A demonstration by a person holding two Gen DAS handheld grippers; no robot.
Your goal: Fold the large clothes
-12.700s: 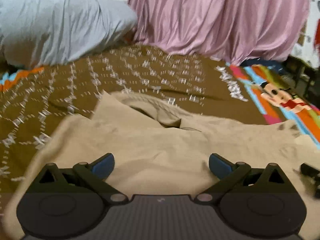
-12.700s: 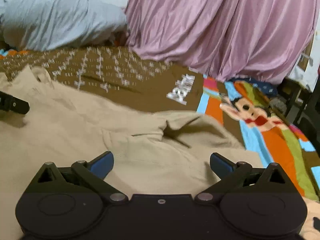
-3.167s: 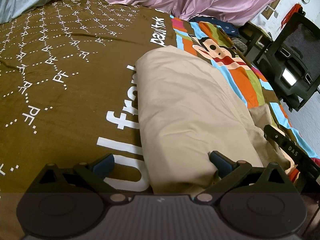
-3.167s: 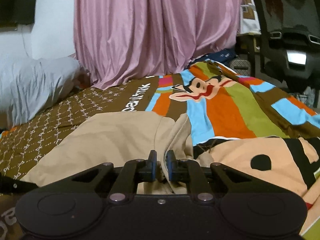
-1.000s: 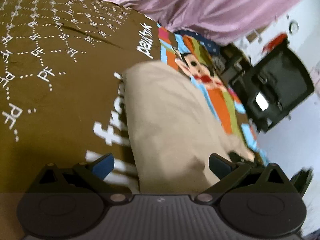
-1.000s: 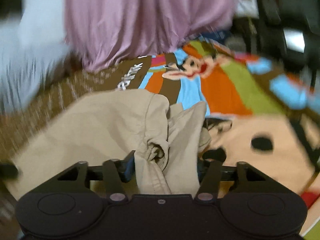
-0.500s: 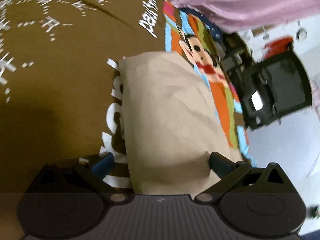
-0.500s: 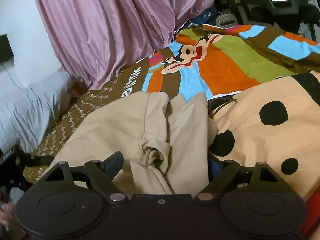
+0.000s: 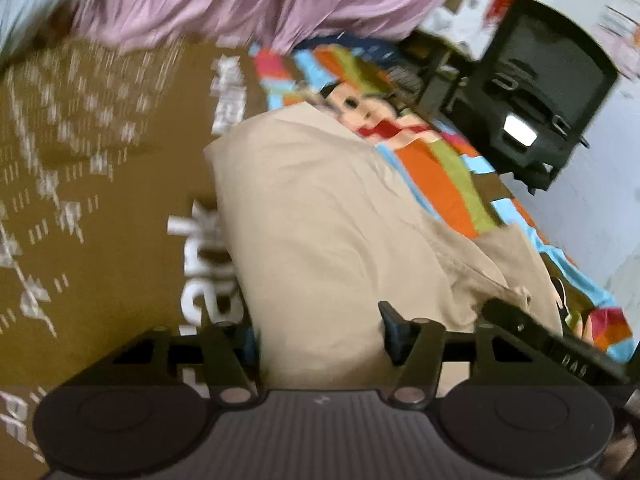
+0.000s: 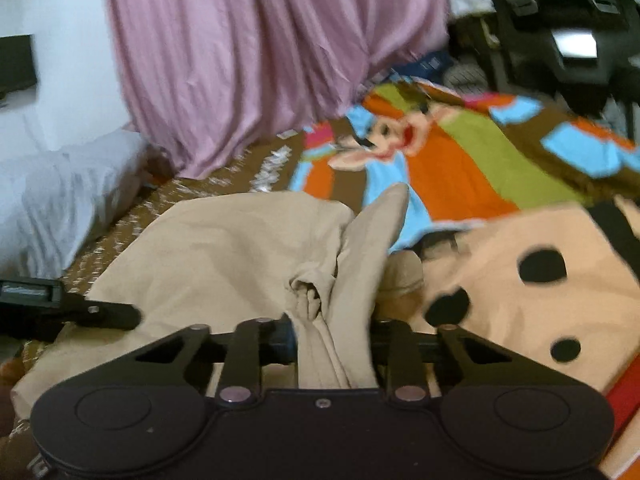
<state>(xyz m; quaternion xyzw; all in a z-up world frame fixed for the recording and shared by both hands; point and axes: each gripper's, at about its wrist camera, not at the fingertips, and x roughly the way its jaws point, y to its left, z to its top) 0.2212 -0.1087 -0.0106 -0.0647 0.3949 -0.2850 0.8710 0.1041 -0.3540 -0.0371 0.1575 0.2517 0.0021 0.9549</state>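
A beige garment (image 9: 320,232) lies folded lengthwise into a long strip on the bed; it also shows in the right wrist view (image 10: 224,252). My left gripper (image 9: 318,332) straddles the near left end of the strip, its jaws partly closed around a thick fold of cloth. My right gripper (image 10: 334,340) straddles the bunched right end, its jaws partly closed with the gathered cloth between them. The right gripper shows as a black bar (image 9: 552,344) in the left wrist view, the left one (image 10: 68,312) in the right wrist view.
The bed has a brown patterned blanket (image 9: 80,200) and a bright cartoon-print sheet (image 10: 480,160). A pink curtain (image 10: 260,52) hangs behind, a grey pillow (image 10: 52,196) lies far left, and a black office chair (image 9: 540,100) stands beside the bed.
Both grippers' jaws have narrowed around the ends of the beige strip. Both views have shifted and blurred with motion.
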